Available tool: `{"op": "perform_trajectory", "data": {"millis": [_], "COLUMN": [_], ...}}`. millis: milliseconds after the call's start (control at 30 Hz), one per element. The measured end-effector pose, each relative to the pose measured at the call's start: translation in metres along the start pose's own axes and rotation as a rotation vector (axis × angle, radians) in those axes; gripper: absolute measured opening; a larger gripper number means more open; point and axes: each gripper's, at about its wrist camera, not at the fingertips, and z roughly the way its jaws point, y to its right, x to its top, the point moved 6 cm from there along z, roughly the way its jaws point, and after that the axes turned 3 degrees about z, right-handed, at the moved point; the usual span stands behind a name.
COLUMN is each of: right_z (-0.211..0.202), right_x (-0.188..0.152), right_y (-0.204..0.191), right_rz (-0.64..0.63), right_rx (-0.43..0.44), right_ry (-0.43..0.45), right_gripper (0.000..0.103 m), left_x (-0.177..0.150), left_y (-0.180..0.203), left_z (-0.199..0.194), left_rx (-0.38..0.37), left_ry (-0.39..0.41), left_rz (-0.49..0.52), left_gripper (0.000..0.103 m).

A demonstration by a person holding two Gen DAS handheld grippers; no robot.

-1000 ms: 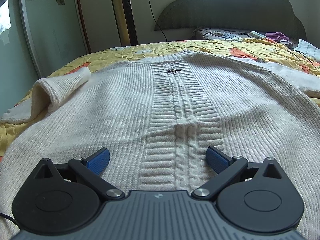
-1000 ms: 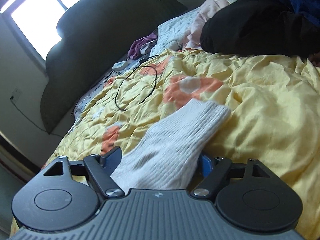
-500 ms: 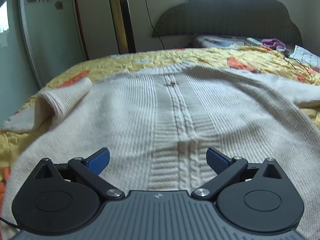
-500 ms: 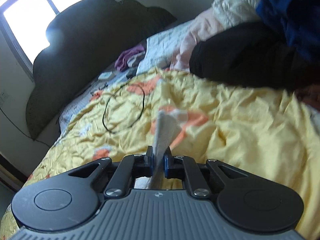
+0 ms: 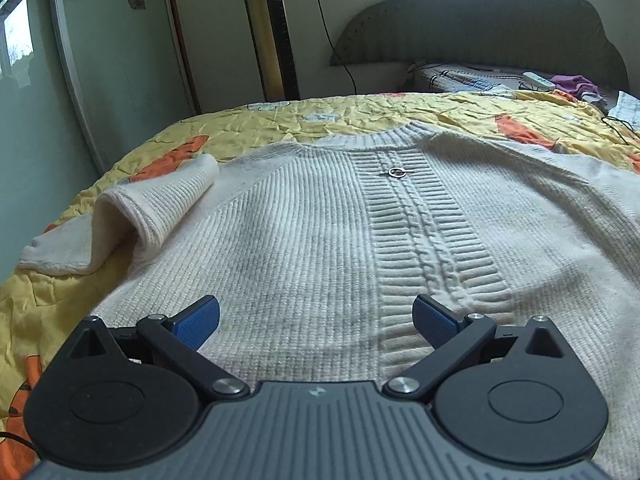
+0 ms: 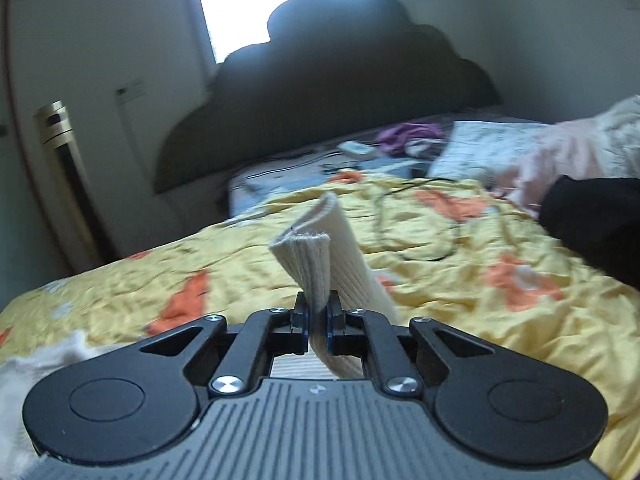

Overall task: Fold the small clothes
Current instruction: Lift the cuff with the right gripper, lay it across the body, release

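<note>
A cream knitted sweater [image 5: 312,240] lies flat on the yellow bedspread [image 5: 360,116], neck away from me, a small metal ring [image 5: 396,172] on its cable-knit front. Its left sleeve [image 5: 160,208] is folded over at the cuff. My left gripper [image 5: 316,320] is open and empty, low over the sweater's hem. My right gripper [image 6: 318,320] is shut on the sweater's right sleeve cuff [image 6: 316,256], which stands up lifted above the bedspread [image 6: 520,312].
A dark headboard [image 5: 480,20], a gold tower fan [image 5: 268,28] and a glass door stand behind the bed. A black cable [image 6: 420,220], a remote, purple cloth [image 6: 408,134], a pillow and a dark clothes pile [image 6: 592,224] lie at the bed's far right.
My right gripper closed on the sleeve cuff, lifted it and swung left toward the headboard. My left gripper stayed open and shifted left over the hem.
</note>
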Motion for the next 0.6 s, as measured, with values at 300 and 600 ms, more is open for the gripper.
{"op": "perform_trajectory", "data": {"millis": [300,600], "right_z": [0.001,0.01], "right_x": [-0.033,-0.072], "right_y": [-0.084,-0.13], "right_rz": [-0.033,-0.053], "right_rx": [0.156,0.219], "right_ry": [-0.092,-0.168], "right_gripper": [0.011,0.011], "left_x": [-0.016,-0.021], "left_y": [-0.008,-0.007], "left_z": [0.013,0.015], "left_rx": [-0.015,-0.014], "left_ry": [-0.017,-0.004], "left_rz": [-0.041,-0.046], "left_gripper": [0.103,0.103]}}
